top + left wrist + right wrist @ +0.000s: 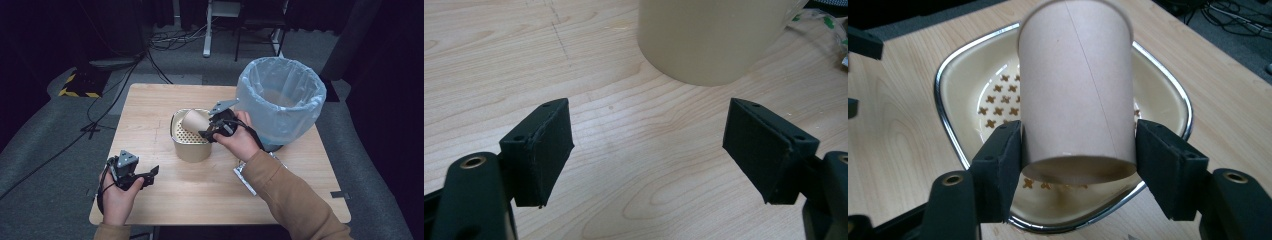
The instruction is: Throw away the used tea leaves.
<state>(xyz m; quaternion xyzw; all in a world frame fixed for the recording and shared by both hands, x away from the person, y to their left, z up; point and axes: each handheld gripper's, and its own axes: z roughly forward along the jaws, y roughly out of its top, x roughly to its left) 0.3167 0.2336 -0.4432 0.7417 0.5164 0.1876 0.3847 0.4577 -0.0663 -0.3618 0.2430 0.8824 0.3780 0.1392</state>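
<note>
A brown paper cup [195, 120] [1075, 85] hangs tilted over a cream metal container [192, 150] [965, 75] with a perforated insert, at the table's middle. My right gripper [207, 134] [1078, 165] is shut on the cup, one pad pressed on each side near its nearer end. My left gripper [150, 175] [649, 145] is held by the table's front left, open, with nothing but bare wood between its pads. The container's side [709, 40] stands a short way ahead of it.
A bin lined with a pale blue bag [280, 100] stands at the table's back right, close behind my right hand. A silvery wrapper [245, 175] lies under my right forearm. The wooden table [200, 200] has bare room in front. Cables cross the floor behind.
</note>
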